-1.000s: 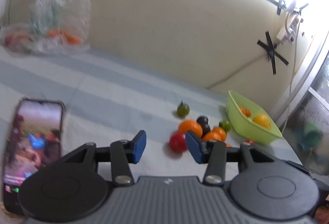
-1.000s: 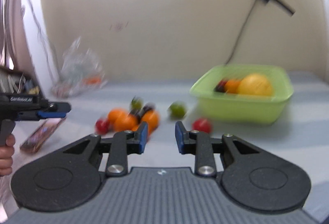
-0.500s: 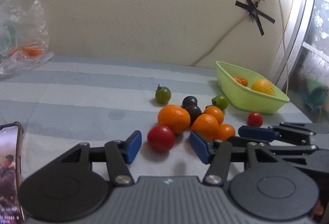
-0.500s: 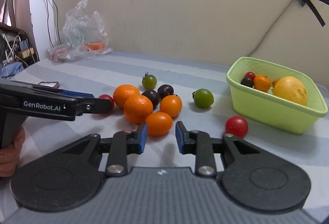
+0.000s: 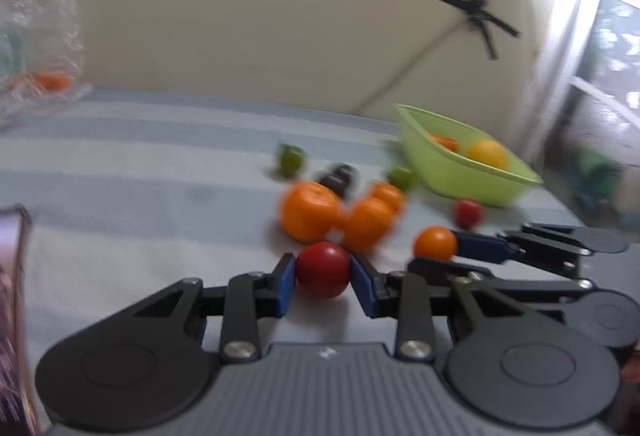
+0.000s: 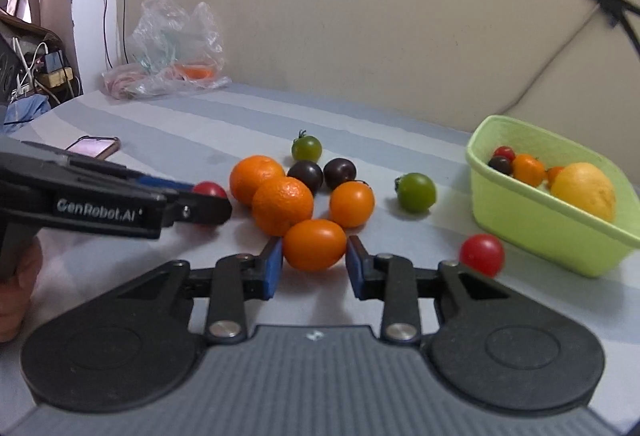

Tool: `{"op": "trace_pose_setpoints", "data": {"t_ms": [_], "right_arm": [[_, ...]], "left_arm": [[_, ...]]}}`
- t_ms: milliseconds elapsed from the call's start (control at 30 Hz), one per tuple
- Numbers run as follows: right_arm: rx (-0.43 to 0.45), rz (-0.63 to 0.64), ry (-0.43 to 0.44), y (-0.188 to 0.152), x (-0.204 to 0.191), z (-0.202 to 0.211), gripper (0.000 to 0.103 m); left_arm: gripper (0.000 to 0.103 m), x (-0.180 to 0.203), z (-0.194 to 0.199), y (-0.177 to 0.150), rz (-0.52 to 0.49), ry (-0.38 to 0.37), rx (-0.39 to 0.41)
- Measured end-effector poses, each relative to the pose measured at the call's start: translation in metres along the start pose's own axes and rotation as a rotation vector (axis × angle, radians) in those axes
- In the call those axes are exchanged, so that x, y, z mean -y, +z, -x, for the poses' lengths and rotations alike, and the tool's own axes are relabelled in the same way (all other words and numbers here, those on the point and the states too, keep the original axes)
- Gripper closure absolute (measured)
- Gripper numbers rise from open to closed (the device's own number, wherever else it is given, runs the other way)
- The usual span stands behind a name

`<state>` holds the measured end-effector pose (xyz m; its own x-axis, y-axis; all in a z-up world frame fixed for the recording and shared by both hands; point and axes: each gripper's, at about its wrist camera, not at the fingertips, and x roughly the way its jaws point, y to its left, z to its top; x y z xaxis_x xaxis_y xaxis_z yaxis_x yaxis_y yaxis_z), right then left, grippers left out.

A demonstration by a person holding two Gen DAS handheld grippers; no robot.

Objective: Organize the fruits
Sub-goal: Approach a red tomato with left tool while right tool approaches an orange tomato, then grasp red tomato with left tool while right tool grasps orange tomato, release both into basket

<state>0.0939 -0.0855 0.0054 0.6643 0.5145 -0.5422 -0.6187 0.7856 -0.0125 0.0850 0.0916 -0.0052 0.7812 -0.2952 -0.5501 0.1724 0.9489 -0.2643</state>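
Observation:
My left gripper is shut on a red tomato; the blue pads touch both its sides. My right gripper is shut on an orange tomato, also seen in the left wrist view. A pile of two oranges, orange, dark and green tomatoes lies on the striped cloth just beyond. A lime green basket at the right holds a yellow fruit and small tomatoes. A loose red tomato lies in front of the basket.
A clear plastic bag with produce lies at the back left by the wall. A phone lies on the cloth at the left. The wall runs close behind the table. A window is at the far right in the left wrist view.
Both grippers moved forward and closed: the left onto the red tomato, the right onto the orange tomato. The left view is now blurred by motion.

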Motion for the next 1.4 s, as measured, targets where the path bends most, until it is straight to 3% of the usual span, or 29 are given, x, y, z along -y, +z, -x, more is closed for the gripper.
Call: {"op": "trace_pose_setpoints", "data": {"t_ms": [267,433,600,667,767,900,1000,1033,1100,1233,1400], "right_arm": [[0.041,-0.051,-0.05,-0.045,-0.002,0.073,0.066],[0.017,-0.088,-0.078,-0.064,0.007,0.085,0.066],[0.025,-0.117,-0.069,-0.07,0.008,0.083,0.065],[0.028,-0.109,-0.071,-0.071,0.007,0.084,0.063],[0.034,-0.108,-0.061,-0.074,0.009,0.089,0.061],[0.031,-0.093,-0.073,-0.076,0.007,0.09,0.06],[0.029,-0.062,-0.085,-0.077,0.003,0.091,0.06],[0.03,-0.053,-0.087,-0.077,0.003,0.091,0.061],[0.031,-0.046,-0.094,-0.078,0.002,0.091,0.066],[0.056,-0.063,-0.094,-0.073,0.009,0.091,0.067],[0.175,-0.14,-0.131,-0.036,0.051,0.088,0.066]], "left_arm": [[0.072,0.062,0.026,-0.035,-0.1,-0.125,-0.02],[0.071,0.075,0.018,-0.046,-0.139,-0.084,-0.032],[0.057,0.085,0.021,-0.047,-0.17,-0.049,-0.027],[0.047,0.087,0.025,-0.047,-0.185,-0.038,-0.018],[0.047,0.092,0.025,-0.046,-0.21,-0.021,-0.014],[0.051,0.092,0.019,-0.048,-0.205,-0.01,-0.031],[0.064,0.095,0.017,-0.051,-0.225,0.017,-0.021],[0.073,0.096,0.017,-0.052,-0.236,0.022,-0.016],[0.073,0.097,0.018,-0.051,-0.237,0.01,-0.02],[0.073,0.102,0.011,-0.027,-0.248,-0.053,-0.013],[0.073,0.111,-0.015,0.043,-0.237,-0.16,0.067]]}}
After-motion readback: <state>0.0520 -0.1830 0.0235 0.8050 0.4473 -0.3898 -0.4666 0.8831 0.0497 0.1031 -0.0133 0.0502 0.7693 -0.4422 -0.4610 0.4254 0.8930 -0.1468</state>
